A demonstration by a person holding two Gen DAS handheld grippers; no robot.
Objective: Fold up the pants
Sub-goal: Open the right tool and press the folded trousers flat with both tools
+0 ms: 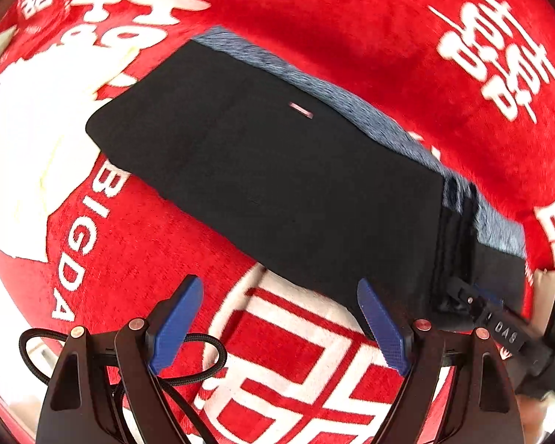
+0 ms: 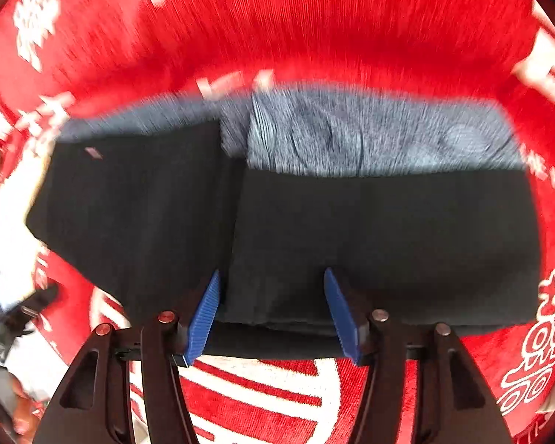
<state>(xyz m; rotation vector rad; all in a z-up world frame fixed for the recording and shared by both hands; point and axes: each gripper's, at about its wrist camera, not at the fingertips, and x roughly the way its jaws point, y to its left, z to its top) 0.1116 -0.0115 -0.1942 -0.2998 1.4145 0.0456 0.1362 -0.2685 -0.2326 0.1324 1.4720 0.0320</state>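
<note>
Currently the black pants [image 1: 270, 185] lie folded flat on the red printed cloth [image 1: 314, 18], grey lining showing along the far edge. Left gripper [image 1: 281, 322] spread wide, holding nothing, just short of the near edge. Right gripper [image 2: 272, 312] also spread, fingers over the pants' near edge, not pinching.
</note>
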